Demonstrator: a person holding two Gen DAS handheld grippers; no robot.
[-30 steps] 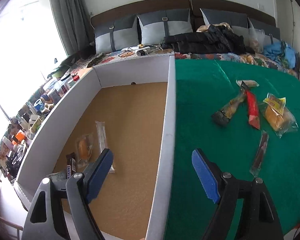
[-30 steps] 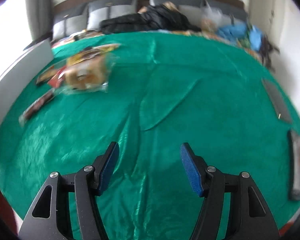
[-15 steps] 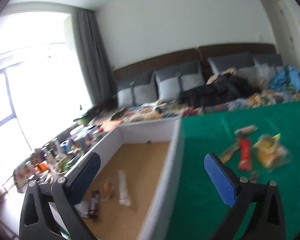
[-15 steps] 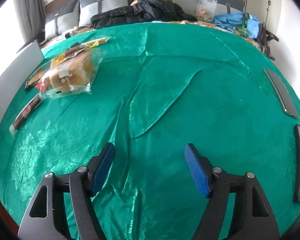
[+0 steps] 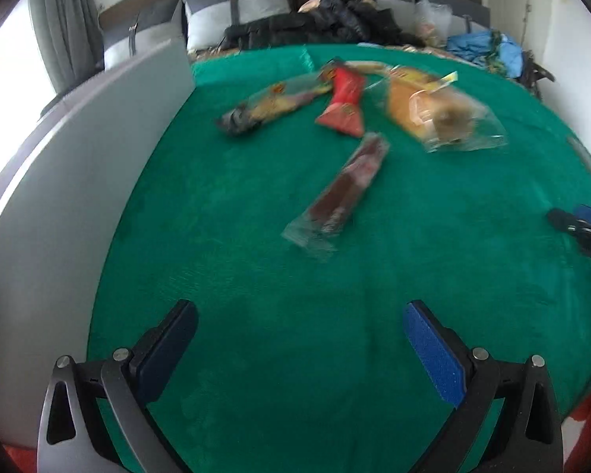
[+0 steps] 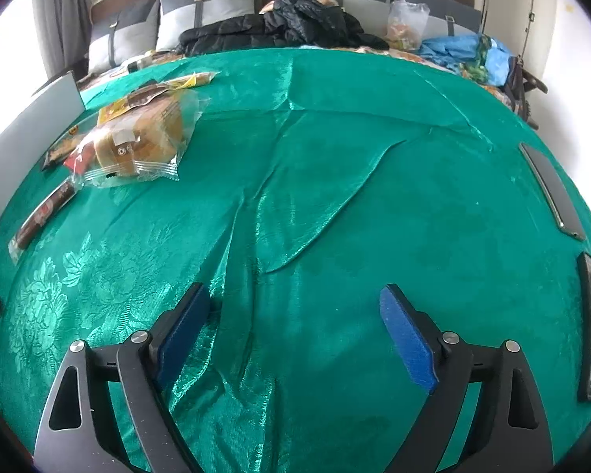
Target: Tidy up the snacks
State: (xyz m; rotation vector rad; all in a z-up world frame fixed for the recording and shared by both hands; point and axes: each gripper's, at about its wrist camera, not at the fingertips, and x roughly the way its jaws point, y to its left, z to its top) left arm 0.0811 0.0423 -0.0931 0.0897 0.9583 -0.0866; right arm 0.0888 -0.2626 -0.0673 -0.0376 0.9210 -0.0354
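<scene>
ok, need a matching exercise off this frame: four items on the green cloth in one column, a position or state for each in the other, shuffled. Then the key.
Items
1. bread pack
2. dark snack stick
3. red wrapper
4. left tool

Place or state
A. open, nothing between its fingers
B. clear bag, the item farthest right in the left wrist view
C. lies alone, nearest the left tool
D. between the bread and the dark-tipped yellow wrapper

Pairs: 1-B, 2-C, 3-D, 4-A
</scene>
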